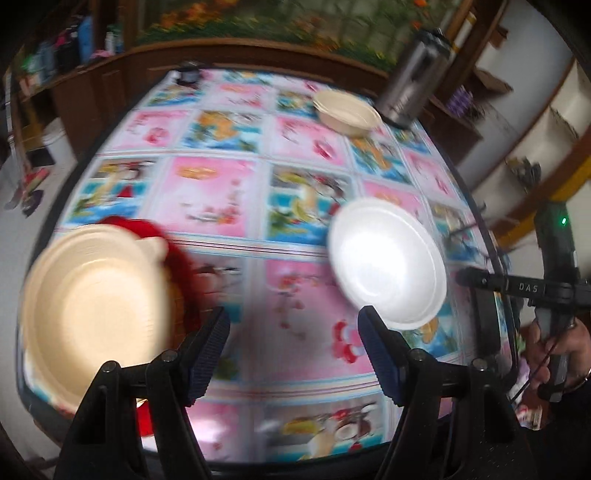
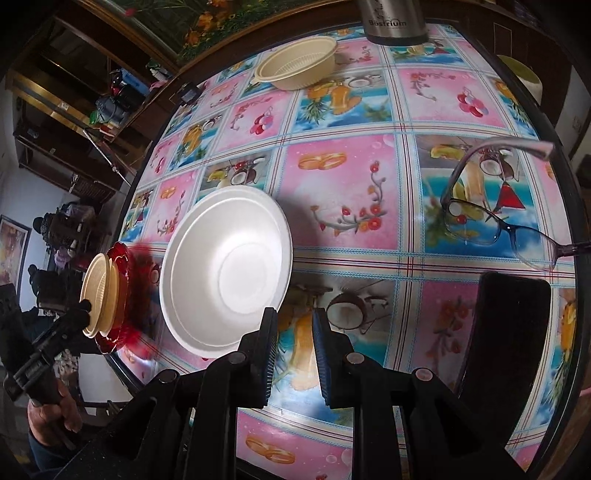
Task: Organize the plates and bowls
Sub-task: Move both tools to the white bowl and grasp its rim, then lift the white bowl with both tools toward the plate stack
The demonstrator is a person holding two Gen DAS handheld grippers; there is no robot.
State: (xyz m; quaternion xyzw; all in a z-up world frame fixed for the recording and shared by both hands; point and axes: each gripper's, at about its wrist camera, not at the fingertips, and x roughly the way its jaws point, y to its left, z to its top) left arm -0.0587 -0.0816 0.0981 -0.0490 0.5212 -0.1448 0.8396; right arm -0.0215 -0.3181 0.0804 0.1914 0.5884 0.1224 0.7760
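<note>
A white foam bowl (image 1: 388, 262) (image 2: 227, 269) lies on the patterned tablecloth near the table's middle. A cream plate (image 1: 92, 314) (image 2: 98, 295) sits stacked on a red plate (image 1: 177, 266) (image 2: 120, 295) at the left edge. A cream bowl (image 1: 347, 110) (image 2: 297, 68) stands at the far side. My left gripper (image 1: 293, 339) is open and empty, between the cream plate and the white bowl. My right gripper (image 2: 293, 339) is open by a narrow gap and empty, just right of the white bowl's near rim.
A steel flask (image 1: 413, 81) (image 2: 395, 18) stands at the far edge by the cream bowl. Eyeglasses (image 2: 495, 218) lie on the table's right side. A black block (image 2: 506, 339) stands near the right edge. Shelves and cabinets surround the table.
</note>
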